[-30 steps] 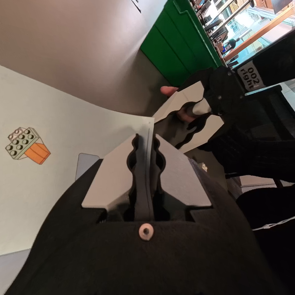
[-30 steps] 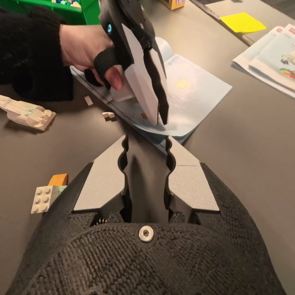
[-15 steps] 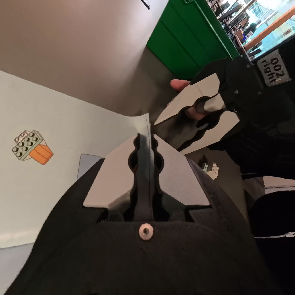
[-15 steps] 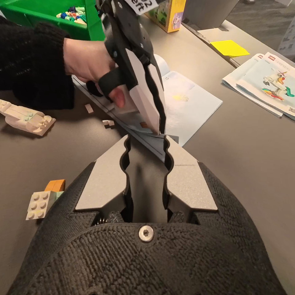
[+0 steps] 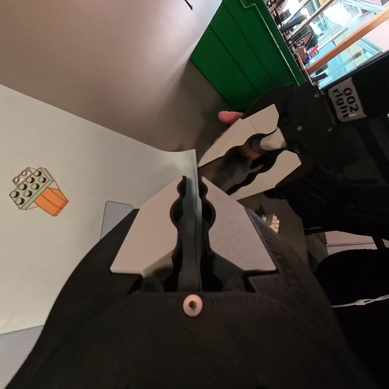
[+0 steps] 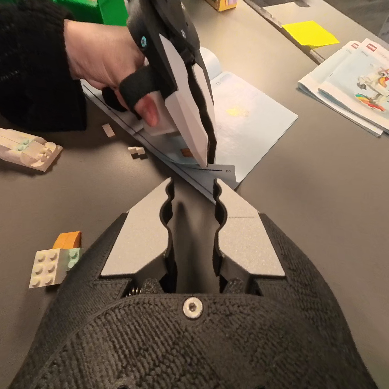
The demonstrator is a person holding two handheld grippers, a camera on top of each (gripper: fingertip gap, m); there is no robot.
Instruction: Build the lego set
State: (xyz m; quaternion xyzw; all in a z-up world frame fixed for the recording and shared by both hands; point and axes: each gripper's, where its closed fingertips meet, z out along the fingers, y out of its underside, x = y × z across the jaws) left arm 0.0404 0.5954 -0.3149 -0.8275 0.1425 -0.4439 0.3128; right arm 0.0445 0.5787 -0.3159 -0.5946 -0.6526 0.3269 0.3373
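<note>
Left wrist view: the left gripper (image 5: 192,181) is pinched nearly closed on the edge of an instruction booklet page (image 5: 105,164), the thin sheet running right up the slot between the two fingers. That page curls up off the grey table (image 5: 94,63) and shows a drawing of a pale studded brick on an orange one. Just past the page corner sits the right gripper (image 5: 212,179), fingers spread apart with nothing in them. A green bin (image 5: 242,63) stands further back.

From the right wrist view, the right gripper (image 6: 193,182) hovers wide open over bare table, its tips just short of the near corner of the open booklet (image 6: 252,130). The left gripper (image 6: 207,163) comes down from above, a hand (image 6: 101,56) on it, tips on the lifted page. Near left there's the small lego build (image 6: 54,261), white, mint and orange. Far left lies a longer white lego piece (image 6: 27,151), with a couple of loose small white bits (image 6: 136,151) between it and the booklet. Far right: more booklets (image 6: 347,84) and a yellow sticky note (image 6: 309,33).
</note>
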